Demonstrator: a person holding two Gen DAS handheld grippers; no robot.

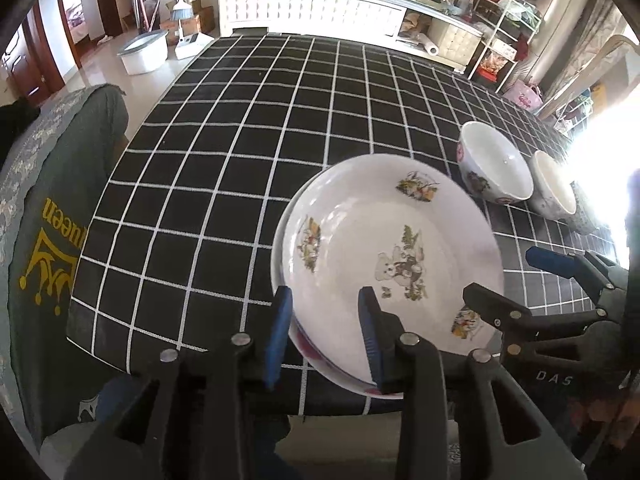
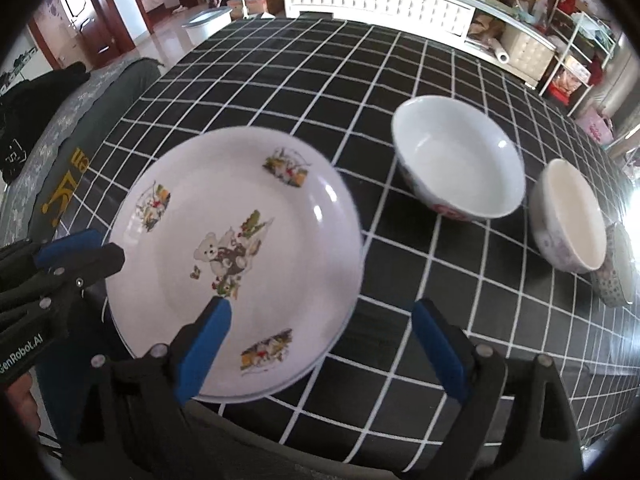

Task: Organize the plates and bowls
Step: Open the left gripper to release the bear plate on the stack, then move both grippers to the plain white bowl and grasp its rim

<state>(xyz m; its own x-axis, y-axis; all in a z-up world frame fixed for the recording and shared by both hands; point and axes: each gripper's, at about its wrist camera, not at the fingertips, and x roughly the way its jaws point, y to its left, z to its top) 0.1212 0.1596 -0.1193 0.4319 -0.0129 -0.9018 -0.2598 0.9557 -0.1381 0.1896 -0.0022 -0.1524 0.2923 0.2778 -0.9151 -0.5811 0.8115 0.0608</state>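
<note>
Two plates (image 1: 384,248) are sitting stacked near the desk (image 1: 240,160) edge; left gripper (image 1: 326,334) jaws are loosely straddling the rim, right gripper (image 2: 320,344) jaws spreading wide; a nudge risks sliding them off.

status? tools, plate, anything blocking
Left tool straddles near rim of bear-print plate, not clamped. Right tool wide open, empty. Plate sits on another. Three bowls right, clear.

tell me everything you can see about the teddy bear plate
The teddy bear plate is round, white and glossy, like glazed ceramic, with a bear print in the middle and small picture prints around the rim. It sits near the front edge of the checked tablecloth, seemingly atop another plate. The left claw straddles its near rim.
</note>
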